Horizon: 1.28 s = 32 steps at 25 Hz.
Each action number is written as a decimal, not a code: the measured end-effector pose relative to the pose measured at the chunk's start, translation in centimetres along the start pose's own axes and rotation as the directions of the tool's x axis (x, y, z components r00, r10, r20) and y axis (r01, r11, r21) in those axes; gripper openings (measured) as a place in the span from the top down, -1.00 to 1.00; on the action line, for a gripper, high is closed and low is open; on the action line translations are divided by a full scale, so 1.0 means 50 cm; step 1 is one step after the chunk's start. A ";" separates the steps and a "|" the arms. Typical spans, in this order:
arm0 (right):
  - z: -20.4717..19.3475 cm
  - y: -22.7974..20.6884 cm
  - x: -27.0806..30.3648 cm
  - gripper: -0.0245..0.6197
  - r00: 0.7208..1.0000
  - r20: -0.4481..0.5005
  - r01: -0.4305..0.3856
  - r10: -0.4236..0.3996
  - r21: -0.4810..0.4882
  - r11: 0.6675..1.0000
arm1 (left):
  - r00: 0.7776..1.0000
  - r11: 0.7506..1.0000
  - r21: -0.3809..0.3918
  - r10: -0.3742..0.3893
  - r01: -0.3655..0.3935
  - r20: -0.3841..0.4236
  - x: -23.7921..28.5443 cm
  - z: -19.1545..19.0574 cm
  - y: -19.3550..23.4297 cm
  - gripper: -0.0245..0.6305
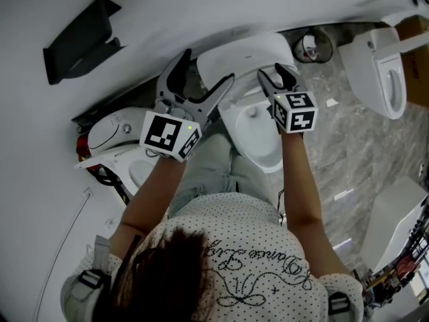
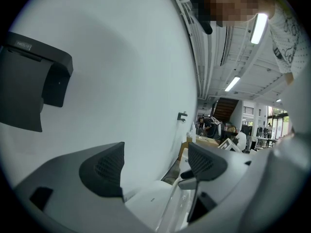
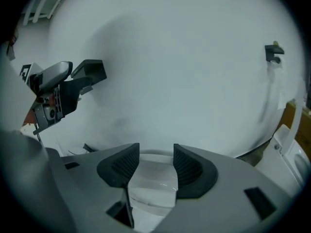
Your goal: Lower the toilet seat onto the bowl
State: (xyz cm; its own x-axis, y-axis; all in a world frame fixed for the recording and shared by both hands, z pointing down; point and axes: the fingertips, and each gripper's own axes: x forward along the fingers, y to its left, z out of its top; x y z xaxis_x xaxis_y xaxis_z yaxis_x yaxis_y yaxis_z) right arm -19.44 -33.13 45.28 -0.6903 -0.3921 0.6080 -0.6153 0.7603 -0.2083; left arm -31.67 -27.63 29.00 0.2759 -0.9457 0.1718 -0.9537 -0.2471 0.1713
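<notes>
The white toilet (image 1: 258, 139) stands against the wall in the head view, its seat (image 1: 244, 59) raised and leaning back. My right gripper (image 1: 277, 79) is at the raised seat's right edge. In the right gripper view that white seat edge (image 3: 151, 178) fills the gap between the pads (image 3: 187, 166) of this gripper (image 3: 153, 166), touching both. My left gripper (image 1: 201, 79) hovers just left of the raised seat, jaws wide apart. The left gripper view shows this gripper (image 2: 155, 166) with nothing between its fingers, only the wall and the toilet's white top (image 2: 150, 200) below.
A black dispenser (image 1: 80, 39) hangs on the white wall at upper left. Another toilet (image 1: 382, 72) stands at the right beside a cardboard box (image 1: 417, 52), and a third white fixture (image 1: 110, 133) sits close on the left. The floor (image 1: 342, 153) is grey marble.
</notes>
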 end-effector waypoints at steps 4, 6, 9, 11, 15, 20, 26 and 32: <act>-0.003 0.001 -0.003 0.20 1.000 -0.019 0.001 -0.001 -0.017 1.000 | 1.000 1.000 -0.001 -0.005 0.005 0.003 0.004 0.001 0.000 -0.30; -0.005 0.001 -0.009 0.20 1.000 -0.030 0.005 -0.006 -0.019 1.000 | 1.000 1.000 0.000 -0.015 0.015 0.003 0.007 0.002 -0.006 -0.30; -0.011 0.001 -0.023 0.19 0.998 -0.058 0.020 -0.021 -0.020 1.000 | 0.999 0.999 0.007 -0.039 0.039 -0.002 0.015 0.000 -0.018 -0.30; -0.018 -0.006 -0.032 0.12 0.997 -0.069 0.039 -0.039 0.010 0.999 | 0.999 0.999 0.009 -0.053 0.053 -0.005 0.018 0.000 -0.027 -0.30; -0.036 -0.023 -0.057 -0.11 0.996 -0.066 0.070 -0.064 0.092 0.993 | 0.996 0.996 0.007 -0.085 0.085 -0.005 0.022 -0.001 -0.048 -0.30; -0.055 -0.016 -0.092 -0.11 0.992 -0.079 0.104 -0.096 0.103 0.989 | 0.992 0.992 0.008 -0.127 0.127 -0.006 0.022 -0.003 -0.071 -0.30; -0.082 -0.001 -0.136 -0.11 0.993 -0.075 0.103 -0.095 0.110 0.989 | 0.987 0.987 0.004 -0.162 0.162 -0.004 0.009 -0.012 -0.097 -0.30; -0.119 0.005 -0.190 -0.10 0.994 -0.074 0.085 -0.077 0.101 0.991 | 0.988 0.987 0.021 -0.157 0.157 0.006 -0.019 -0.013 -0.150 -0.30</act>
State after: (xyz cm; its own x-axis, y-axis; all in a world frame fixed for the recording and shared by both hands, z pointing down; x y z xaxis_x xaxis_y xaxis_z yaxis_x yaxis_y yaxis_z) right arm -10.77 -26.13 44.00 -0.6106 -0.4102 0.6774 -0.7068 0.6681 -0.2325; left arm -24.71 -24.73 28.16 0.4216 -0.8963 0.1372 -0.9009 -0.3969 0.1755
